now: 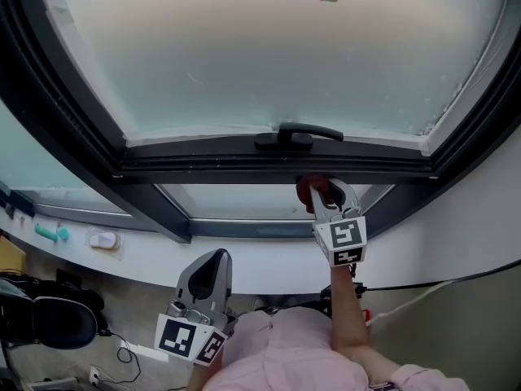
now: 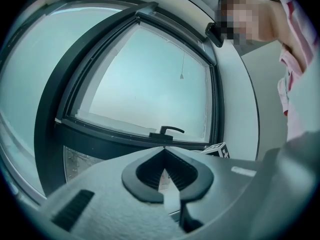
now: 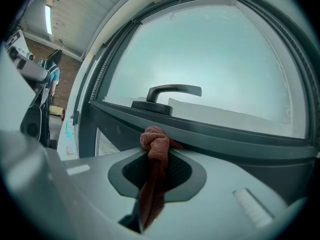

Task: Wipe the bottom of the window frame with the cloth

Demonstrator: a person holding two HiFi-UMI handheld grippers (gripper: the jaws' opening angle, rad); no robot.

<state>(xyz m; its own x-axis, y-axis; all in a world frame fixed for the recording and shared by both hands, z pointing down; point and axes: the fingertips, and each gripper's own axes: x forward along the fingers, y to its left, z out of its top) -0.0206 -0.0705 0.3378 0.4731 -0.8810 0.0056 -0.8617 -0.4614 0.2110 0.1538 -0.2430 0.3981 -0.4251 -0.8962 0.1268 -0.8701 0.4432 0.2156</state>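
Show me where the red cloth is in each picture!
Head view: cloth right of middle, below the handle.
Left gripper view: not in it; handle at middle.
Right gripper view: cloth lower middle, between the jaws, under the handle.
Shared landmark: the handle.

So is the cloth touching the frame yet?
Cannot tell. The right gripper view shows the cloth overlapping the window frame, but no plain gap or contact.
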